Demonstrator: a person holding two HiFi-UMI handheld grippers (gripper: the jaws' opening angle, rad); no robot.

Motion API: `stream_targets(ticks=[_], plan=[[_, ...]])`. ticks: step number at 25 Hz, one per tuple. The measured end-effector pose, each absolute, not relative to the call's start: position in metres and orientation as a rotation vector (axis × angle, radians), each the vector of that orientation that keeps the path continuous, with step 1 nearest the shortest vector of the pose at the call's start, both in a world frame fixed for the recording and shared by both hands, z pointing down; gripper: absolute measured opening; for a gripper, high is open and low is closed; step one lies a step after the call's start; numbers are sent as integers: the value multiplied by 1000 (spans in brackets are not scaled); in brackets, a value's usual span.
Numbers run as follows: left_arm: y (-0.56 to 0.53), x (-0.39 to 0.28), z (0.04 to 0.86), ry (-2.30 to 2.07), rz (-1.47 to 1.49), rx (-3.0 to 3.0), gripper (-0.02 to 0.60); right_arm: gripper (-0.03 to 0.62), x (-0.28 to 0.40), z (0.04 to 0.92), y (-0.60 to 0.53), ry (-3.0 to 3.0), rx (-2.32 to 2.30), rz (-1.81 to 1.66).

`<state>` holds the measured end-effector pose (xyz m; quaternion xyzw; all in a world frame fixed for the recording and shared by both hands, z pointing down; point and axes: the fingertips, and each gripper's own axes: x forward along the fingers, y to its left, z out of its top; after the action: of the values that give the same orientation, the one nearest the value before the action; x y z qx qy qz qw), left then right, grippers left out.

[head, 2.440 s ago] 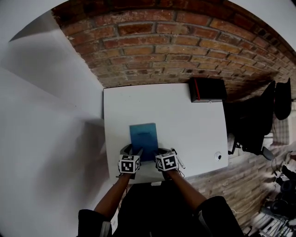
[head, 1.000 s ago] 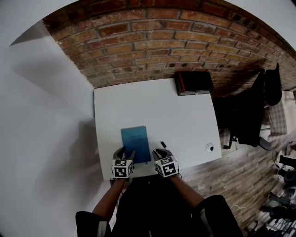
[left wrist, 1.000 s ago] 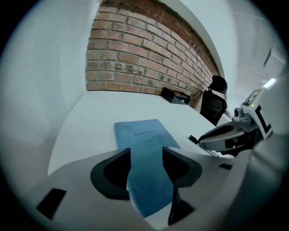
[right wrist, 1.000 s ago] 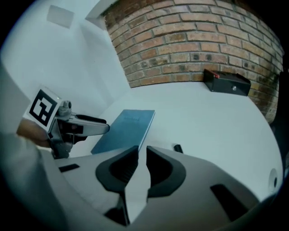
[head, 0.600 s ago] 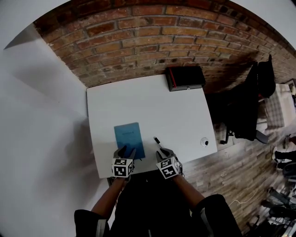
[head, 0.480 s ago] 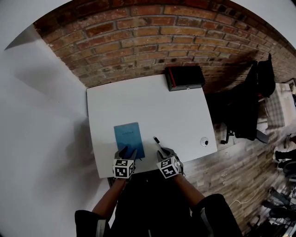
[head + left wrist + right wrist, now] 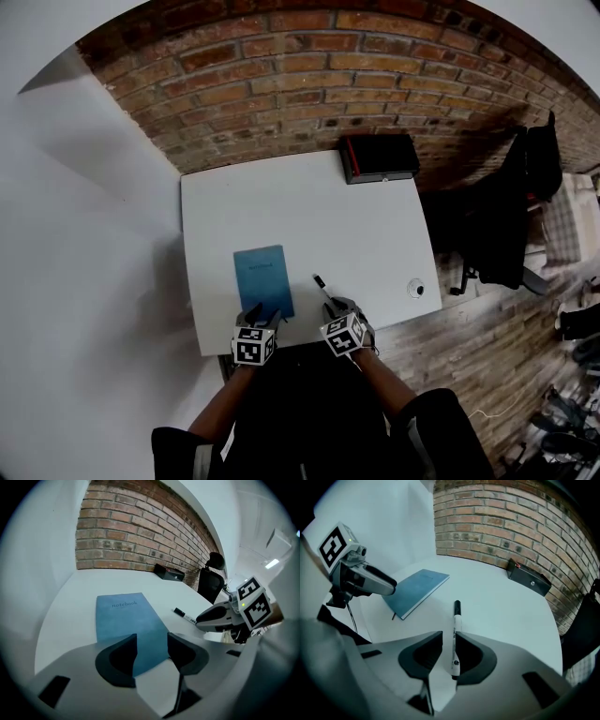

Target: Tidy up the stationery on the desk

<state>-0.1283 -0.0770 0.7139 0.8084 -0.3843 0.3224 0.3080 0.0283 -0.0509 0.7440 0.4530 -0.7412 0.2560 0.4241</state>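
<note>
A blue notebook [image 7: 263, 279] lies flat near the front of the white desk [image 7: 300, 206]. My left gripper [image 7: 255, 315] is open at the notebook's near edge. In the left gripper view its jaws [image 7: 152, 641] straddle the near end of the notebook [image 7: 124, 620]. A black-capped white marker [image 7: 322, 284] lies just right of the notebook. My right gripper [image 7: 335, 309] is over the marker's near end. In the right gripper view the marker [image 7: 456, 616] runs between the narrowed jaws [image 7: 448, 637], against the right one, with a slit left beside it.
A black box with a red edge [image 7: 379, 157] sits at the desk's far right corner, by the brick wall. A small round object [image 7: 416, 289] lies near the right edge. A black office chair [image 7: 506, 225] stands right of the desk.
The marker lay to the right of my right gripper; that gripper has since moved over it, so its near end is between the jaws. My left gripper stays at the notebook's near edge.
</note>
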Motion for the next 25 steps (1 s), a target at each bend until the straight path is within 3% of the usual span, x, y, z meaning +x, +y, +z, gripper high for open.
stream_targets(ticks=[25], plan=[[-76, -127, 721, -1027, 849, 2101, 216, 83, 57, 756, -71, -1764, 1162, 735]])
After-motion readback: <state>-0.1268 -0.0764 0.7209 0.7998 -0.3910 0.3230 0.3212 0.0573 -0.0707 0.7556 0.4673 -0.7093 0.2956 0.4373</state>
